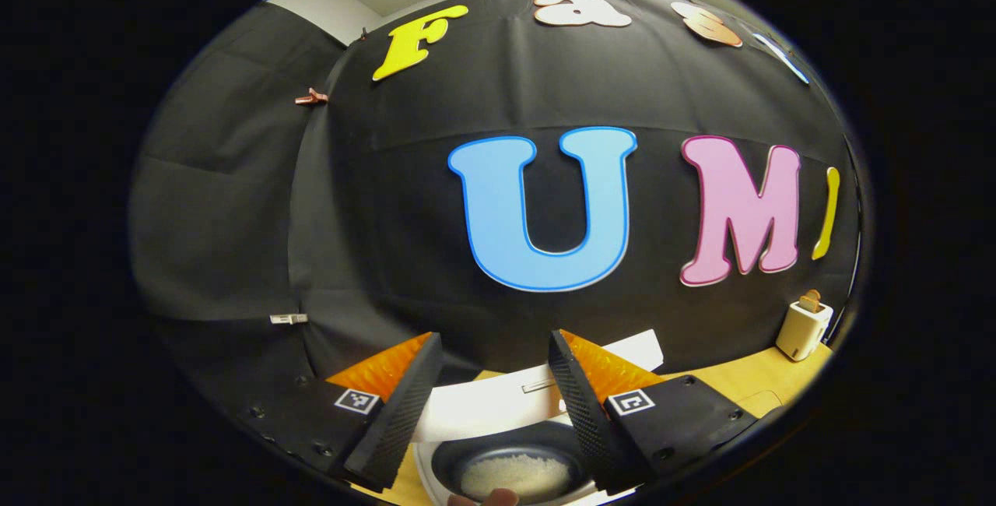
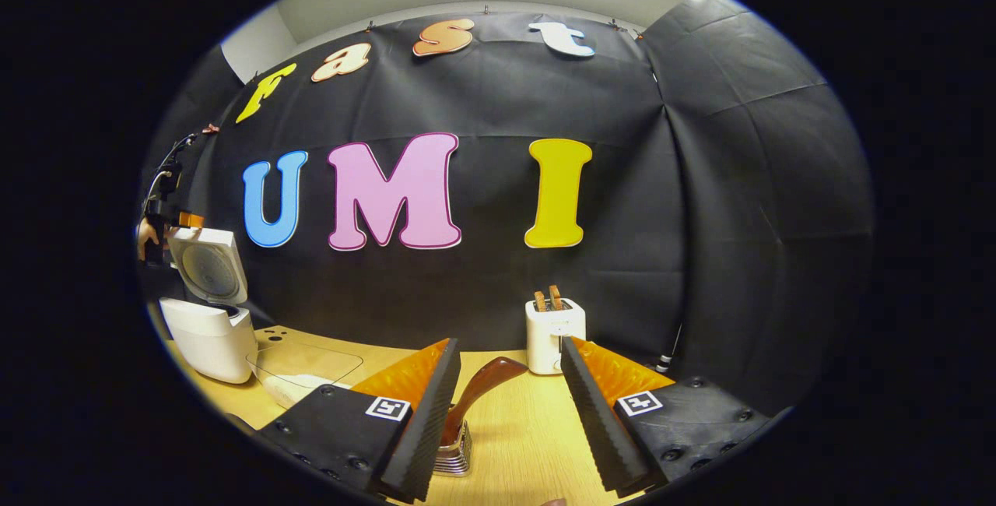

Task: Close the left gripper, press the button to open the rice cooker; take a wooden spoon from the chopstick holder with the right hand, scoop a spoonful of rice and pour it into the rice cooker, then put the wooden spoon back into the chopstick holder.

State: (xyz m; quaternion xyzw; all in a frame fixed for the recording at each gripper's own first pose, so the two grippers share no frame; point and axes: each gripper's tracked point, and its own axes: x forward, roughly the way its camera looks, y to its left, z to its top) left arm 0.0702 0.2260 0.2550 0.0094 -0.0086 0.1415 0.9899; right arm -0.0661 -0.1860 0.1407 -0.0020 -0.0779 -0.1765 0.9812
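The white rounded rice cooker (image 1: 506,444) stands open on the pale wooden surface (image 2: 521,428), its hinged lid (image 1: 537,393) raised upright and its dark inner pot (image 1: 506,455) holding a low heap of white rice grains (image 1: 513,475). In the left gripper view the left tool (image 1: 496,405) hovers just above the pot with its ribbed fingers spread wide, gripping nothing. In the right gripper view the glossy brown wooden spoon (image 2: 482,385) stands tilted in the ridged, shiny metal chopstick holder (image 2: 454,451), between the fingers of the right tool (image 2: 510,420), which is wide open and clamps nothing. Beside the cooker lies a clear glass dish (image 2: 307,370). Farther back stands a small cream boxy toaster (image 2: 555,339) with brown slices in its slots.
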